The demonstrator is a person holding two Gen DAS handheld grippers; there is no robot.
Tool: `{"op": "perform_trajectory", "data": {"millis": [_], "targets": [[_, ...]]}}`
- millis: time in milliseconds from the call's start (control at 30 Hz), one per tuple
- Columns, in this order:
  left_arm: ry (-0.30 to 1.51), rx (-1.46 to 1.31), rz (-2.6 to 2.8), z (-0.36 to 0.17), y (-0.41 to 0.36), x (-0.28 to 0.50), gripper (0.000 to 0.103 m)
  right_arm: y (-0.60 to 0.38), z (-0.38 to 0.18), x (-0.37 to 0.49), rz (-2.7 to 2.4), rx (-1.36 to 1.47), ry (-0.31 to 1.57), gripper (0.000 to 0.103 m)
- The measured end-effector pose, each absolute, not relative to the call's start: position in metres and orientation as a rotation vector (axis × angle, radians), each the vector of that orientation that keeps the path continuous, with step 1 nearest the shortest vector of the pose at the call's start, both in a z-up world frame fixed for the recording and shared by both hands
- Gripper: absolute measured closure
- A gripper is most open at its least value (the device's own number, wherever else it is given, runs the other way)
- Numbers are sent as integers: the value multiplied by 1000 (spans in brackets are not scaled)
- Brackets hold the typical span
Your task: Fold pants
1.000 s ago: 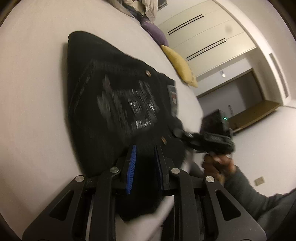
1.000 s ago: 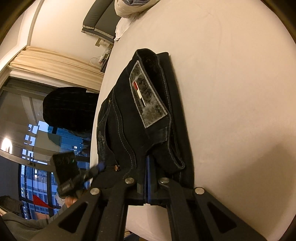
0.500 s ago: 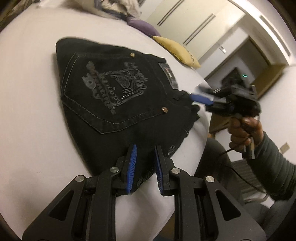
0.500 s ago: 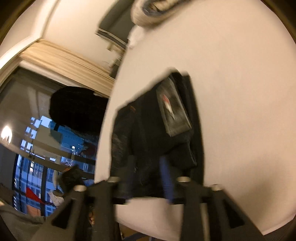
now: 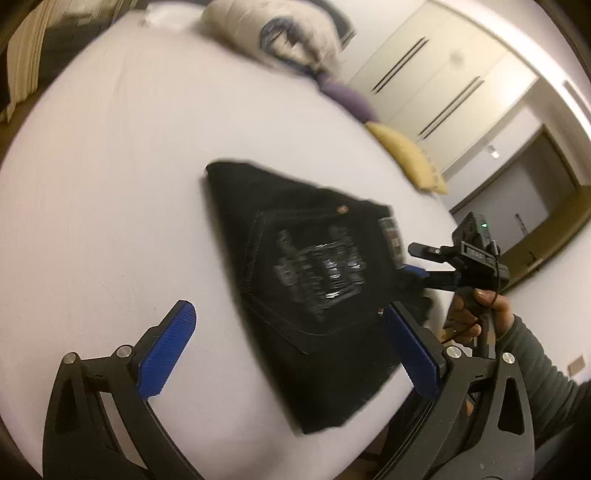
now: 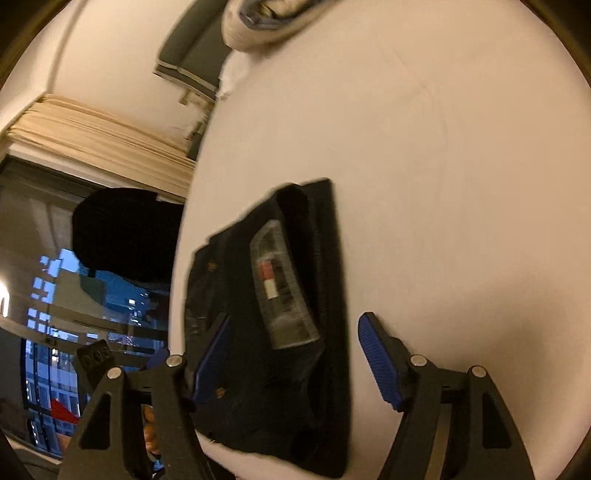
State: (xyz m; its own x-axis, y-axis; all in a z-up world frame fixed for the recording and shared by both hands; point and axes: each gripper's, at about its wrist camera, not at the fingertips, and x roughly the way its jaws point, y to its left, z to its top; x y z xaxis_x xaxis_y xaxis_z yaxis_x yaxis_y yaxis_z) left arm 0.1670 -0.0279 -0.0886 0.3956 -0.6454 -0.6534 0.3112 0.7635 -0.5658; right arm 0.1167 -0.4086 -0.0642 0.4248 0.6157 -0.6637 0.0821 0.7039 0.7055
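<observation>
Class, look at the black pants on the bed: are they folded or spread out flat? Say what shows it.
Folded. The black pants lie as a compact stacked bundle on the white bed, layered edges showing along one side, back pocket on top.

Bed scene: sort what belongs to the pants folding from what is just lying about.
Job:
black pants, folded on the bed
left gripper, jaws opening
right gripper, jaws opening

Lying about:
yellow pillow
purple pillow
bundled bedding

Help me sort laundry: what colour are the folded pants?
Black pants, with a silvery print on the pocket; the left wrist view shows it best.
</observation>
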Motion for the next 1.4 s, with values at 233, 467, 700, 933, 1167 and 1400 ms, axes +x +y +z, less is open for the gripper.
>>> {"op": "perform_trajectory", "data": {"millis": [233,467,700,933,1167,1400], "targets": [[1134,-409,-592,-125,-32,199,1,-388,-72,144,442,706,1149,30],[1209,-316,-629,-123,-61,211,30,-367,-71,149,409,605,1168,56],[1211,-387,-605,-117,-50,222,77,-341,-40,136,336,418,1103,83],[1114,-352,-607,-78,-29,225,83,-310,19,152,404,310,994,85],[956,-264,-518,-14,29,275,83,-281,53,237,491,321,912,86],[987,-260,-463,-42,70,345,83,-248,15,333,508,416,969,85]]}}
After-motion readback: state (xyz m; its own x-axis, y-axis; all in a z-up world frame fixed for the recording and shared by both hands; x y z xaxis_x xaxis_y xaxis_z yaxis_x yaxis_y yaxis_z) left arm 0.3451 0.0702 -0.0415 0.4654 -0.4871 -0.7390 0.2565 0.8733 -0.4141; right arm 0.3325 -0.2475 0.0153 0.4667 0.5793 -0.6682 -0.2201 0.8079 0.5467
